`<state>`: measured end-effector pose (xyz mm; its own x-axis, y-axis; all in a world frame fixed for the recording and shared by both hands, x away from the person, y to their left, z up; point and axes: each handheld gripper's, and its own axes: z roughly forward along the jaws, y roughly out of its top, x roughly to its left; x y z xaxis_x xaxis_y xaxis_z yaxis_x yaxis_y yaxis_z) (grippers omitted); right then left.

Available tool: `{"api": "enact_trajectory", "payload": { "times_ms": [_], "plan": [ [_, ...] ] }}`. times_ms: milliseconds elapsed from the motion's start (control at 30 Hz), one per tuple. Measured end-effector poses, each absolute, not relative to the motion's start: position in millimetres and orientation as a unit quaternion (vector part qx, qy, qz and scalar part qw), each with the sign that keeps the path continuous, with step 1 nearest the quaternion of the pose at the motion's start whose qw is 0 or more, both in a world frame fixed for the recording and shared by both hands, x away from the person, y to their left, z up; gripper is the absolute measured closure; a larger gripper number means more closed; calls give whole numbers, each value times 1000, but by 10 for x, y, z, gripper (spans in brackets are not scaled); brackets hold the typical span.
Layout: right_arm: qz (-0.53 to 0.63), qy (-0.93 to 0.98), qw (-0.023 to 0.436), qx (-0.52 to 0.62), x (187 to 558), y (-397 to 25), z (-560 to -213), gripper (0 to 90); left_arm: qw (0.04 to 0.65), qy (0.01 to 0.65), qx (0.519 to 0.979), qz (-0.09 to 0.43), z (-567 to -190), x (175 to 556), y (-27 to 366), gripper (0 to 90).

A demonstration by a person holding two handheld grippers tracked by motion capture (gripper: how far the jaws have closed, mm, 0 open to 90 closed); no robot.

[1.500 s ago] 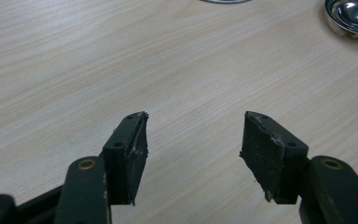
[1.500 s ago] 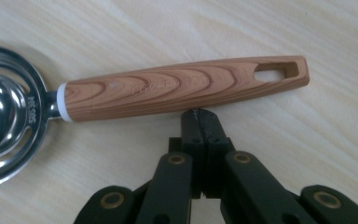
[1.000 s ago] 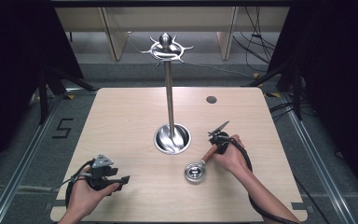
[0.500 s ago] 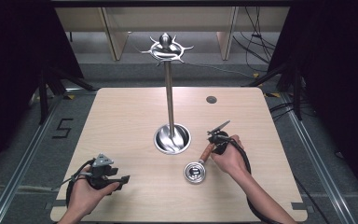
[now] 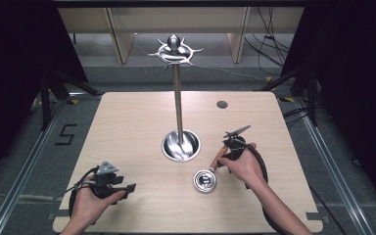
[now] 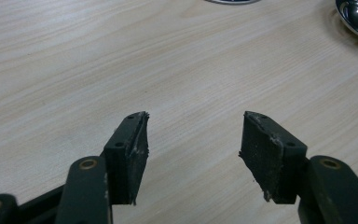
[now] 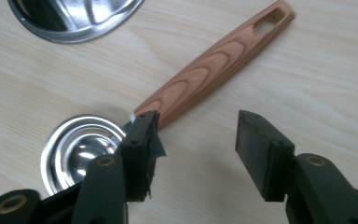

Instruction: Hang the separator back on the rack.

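We hold the right gripper (image 7: 193,154) spread above the ladle (image 7: 168,112); the left gripper (image 6: 193,156), at seven o'clock, gapes empty.

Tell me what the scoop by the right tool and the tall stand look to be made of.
Scoop: polished metal bowl, likely steel, with mirror glare; its handle shows wood grain, though it could be a printed finish. Stand: shiny chrome-like metal, with reflections in its round base. Table: pale wood-look top, possibly laminate.

scoop handle (image 5: 219,157) part-hidden by right hand (image 5: 245,164) | stand base (image 7: 74,14) cut off (top edge)
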<state>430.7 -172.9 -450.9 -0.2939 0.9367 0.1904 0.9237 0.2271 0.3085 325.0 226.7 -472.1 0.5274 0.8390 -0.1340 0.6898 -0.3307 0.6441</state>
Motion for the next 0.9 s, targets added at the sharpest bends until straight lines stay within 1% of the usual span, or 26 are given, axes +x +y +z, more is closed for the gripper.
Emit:
{"api": "enact_trajectory", "payload": {
  "times_ms": [67, 133, 233, 433, 500, 533, 567, 633, 700, 800, 867, 900],
  "plan": [
    [182, 777, 5, 603, 4303, -1686, -4517, 460, 334, 470, 809, 111, -4724, 3253, 2267, 407],
    [189, 786, 14, 589, 4315, -1673, -4551, 447, 337, 475, 805, 113, -4738, 3247, 2258, 407],
    [166, 775, 10, 609, 4306, -1575, -4576, 423, 335, 472, 808, 115, -4730, 3231, 2274, 407],
    [171, 764, -2, 622, 4306, -1438, -4633, 421, 339, 479, 801, 116, -4728, 3229, 2276, 407],
    [179, 773, 5, 608, 4337, -1447, -4651, 420, 333, 467, 811, 115, -4717, 3236, 2291, 407],
    [162, 763, 6, 626, 4341, -1434, -4643, 420, 334, 474, 806, 117, -4728, 3236, 2272, 407],
    [177, 770, 7, 613, 4358, -1440, -4651, 418, 339, 477, 803, 113, -4734, 3238, 2261, 407],
    [173, 765, 12, 621, 4385, -1439, -4662, 419, 334, 473, 807, 114, -4732, 3237, 2267, 407],
    [154, 759, 6, 632, 4413, -1423, -4661, 410, 337, 476, 805, 112, -4741, 3243, 2263, 407],
    [158, 761, 10, 629, 4451, -1422, -4696, 409, 334, 471, 809, 108, -4735, 3244, 2272, 407],
    [154, 751, -10, 643, 4446, -1386, -4684, 405, 337, 474, 806, 110, -4741, 3244, 2260, 407],
    [159, 762, 5, 628, 4461, -1414, -4715, 404, 338, 474, 806, 109, -4743, 3244, 2255, 407]
  ]
}}
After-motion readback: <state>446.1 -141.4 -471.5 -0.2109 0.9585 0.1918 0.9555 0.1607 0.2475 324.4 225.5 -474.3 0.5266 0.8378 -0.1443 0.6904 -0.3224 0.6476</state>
